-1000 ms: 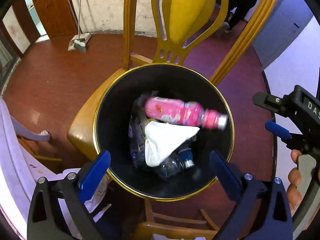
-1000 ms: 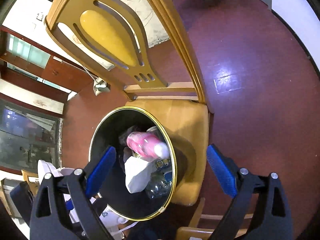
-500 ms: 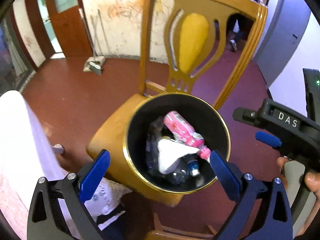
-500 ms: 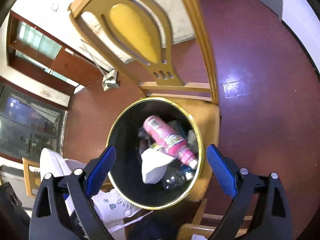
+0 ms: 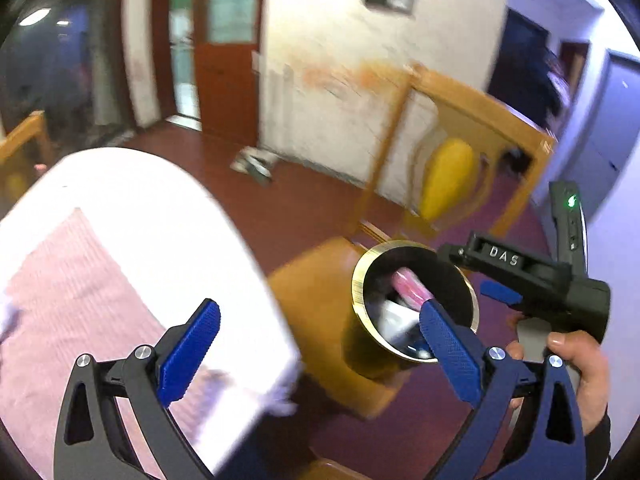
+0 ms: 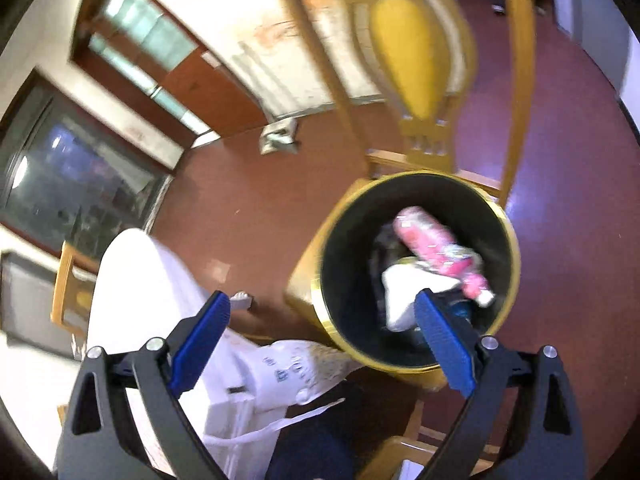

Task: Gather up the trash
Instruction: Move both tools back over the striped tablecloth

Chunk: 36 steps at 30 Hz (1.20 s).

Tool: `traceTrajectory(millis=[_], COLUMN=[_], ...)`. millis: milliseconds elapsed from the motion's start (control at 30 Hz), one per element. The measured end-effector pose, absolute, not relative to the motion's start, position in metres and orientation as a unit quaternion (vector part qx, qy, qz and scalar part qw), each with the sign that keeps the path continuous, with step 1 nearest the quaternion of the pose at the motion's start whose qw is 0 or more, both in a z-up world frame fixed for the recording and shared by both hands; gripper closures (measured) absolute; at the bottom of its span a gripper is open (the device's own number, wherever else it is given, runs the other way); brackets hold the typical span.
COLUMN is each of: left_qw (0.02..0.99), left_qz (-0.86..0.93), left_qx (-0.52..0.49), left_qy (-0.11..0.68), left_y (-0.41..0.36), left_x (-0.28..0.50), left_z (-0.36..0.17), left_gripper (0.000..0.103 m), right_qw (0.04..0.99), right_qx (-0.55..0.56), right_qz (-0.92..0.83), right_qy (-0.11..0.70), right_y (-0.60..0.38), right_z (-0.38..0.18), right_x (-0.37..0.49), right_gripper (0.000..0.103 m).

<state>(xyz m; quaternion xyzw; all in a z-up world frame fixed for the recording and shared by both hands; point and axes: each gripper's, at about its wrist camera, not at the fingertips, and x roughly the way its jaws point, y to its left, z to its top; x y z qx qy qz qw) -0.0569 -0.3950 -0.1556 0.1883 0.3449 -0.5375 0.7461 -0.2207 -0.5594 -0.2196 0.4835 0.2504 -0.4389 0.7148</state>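
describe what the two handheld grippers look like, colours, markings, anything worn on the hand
Both are alike: the left gripper and right gripper each have black angular arms with silver bolts, ending in blue ribbed fingers. Seen from the left wrist view, the right gripper's black body carries white letters "DAS" and a green light. The hand holding it shows a dark sleeve cuff.

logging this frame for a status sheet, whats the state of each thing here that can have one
left gripper: open, empty
right gripper: open, empty
trash bin: upright on the chair seat, no lid, partly filled
pink bottle: lying tilted on top of the trash in the bin
white tissue: crumpled, in the bin under the bottle
chair: upright
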Motion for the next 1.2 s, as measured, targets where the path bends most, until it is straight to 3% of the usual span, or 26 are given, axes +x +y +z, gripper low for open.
traceTrajectory(millis=[467, 800, 1067, 1200], left_qw=[0.907, 0.937, 0.953, 0.941], left_qz=[-0.254, -0.134, -0.065, -0.055], left_qx=[0.088, 0.052, 0.024, 0.027], left_qy=[0.323, 0.319, 0.296, 0.332], left_y=[-0.195, -0.102, -0.043, -0.025], left_x=[0.059, 0.102, 0.127, 0.154], left_z=[-0.095, -0.096, -0.092, -0.119], left_gripper=[0.006, 0.006, 0.006, 0.006], right_qw=[0.835, 0.877, 0.885, 0.873], right_qx=[0.372, 0.309, 0.274, 0.291], right_qz=[-0.259, -0.094, -0.024, -0.046], right_qy=[0.311, 0.355, 0.375, 0.389], right_y=[-0.456, -0.34, -0.283, -0.274], right_z=[-0.159, -0.125, -0.112, -0.122], right_x=[-0.019, 0.116, 0.16, 0.182], right_gripper=[0.01, 0.01, 0.01, 0.01])
